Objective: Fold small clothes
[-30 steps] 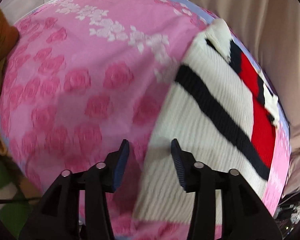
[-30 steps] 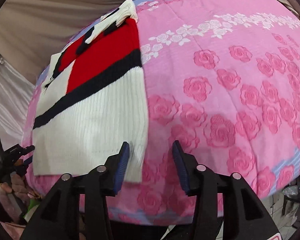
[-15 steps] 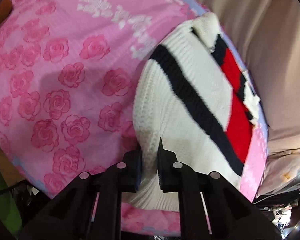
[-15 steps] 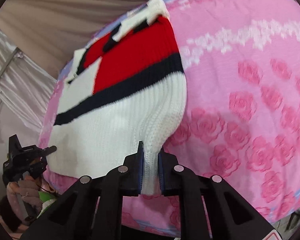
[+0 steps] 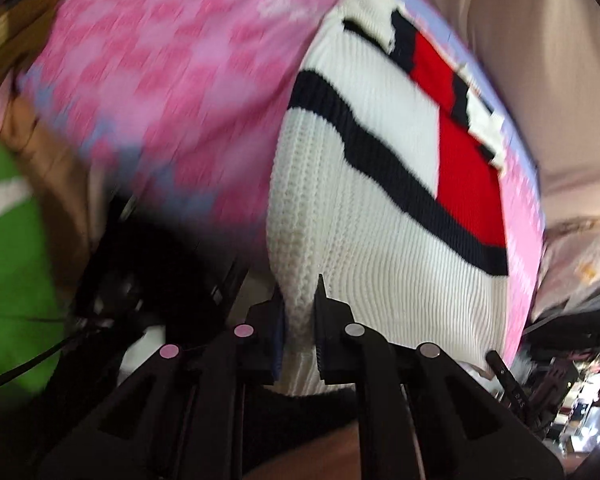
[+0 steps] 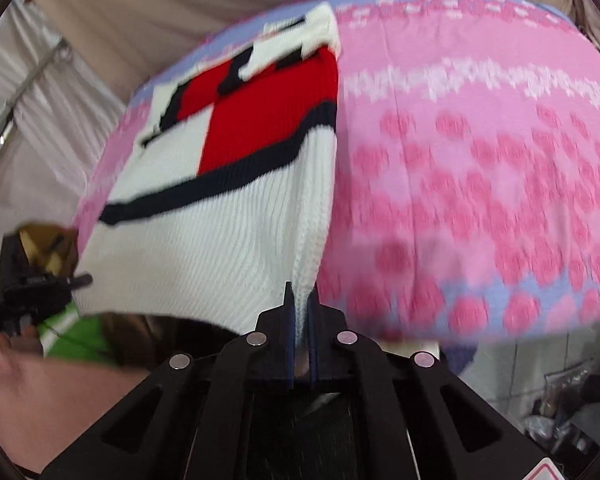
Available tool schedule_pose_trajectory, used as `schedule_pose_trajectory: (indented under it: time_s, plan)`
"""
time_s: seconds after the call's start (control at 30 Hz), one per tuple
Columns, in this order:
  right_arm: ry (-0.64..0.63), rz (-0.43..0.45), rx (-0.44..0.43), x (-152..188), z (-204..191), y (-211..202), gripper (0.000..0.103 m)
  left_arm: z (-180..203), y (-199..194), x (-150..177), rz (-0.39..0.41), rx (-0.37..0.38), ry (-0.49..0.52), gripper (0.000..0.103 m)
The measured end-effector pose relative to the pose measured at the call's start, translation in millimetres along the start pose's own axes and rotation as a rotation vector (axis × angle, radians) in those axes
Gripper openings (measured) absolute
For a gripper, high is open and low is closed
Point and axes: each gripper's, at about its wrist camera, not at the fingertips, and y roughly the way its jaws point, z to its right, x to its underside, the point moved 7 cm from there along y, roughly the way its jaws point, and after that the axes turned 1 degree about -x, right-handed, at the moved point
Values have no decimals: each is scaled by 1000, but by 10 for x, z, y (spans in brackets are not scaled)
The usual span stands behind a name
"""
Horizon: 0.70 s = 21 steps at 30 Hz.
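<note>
two close wrist views, shared sweater (image 5: 380,208)

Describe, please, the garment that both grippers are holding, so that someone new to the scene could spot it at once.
Find the pink rose-patterned bedspread; the knitted sweater lies on one side of it. The left gripper and the right gripper each pinch one near corner of its hem. It is the only ribbed white knit there, crossed by a dark navy stripe with a red block above.

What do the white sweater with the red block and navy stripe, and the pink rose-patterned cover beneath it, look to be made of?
White sweater with red block and navy stripe: ribbed knit, likely cotton or acrylic yarn, matte; vertical ribs and chunky edge stitches show. Pink rose-patterned cover: apparently a thin woven bedsheet-type fabric, matte; motion blur hides its weave.
</note>
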Motion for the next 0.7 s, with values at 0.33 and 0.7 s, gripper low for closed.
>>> schedule_pose_trajectory:
  time_s: [0.33, 0.7]
  plan:
    - [-34, -78, -116, 295, -166, -414, 4, 97, -525, 356, 6, -75, 124, 11]
    - [12, 446, -180, -1655, -128, -841, 4, 978, -976, -1522, 426, 104, 153, 11]
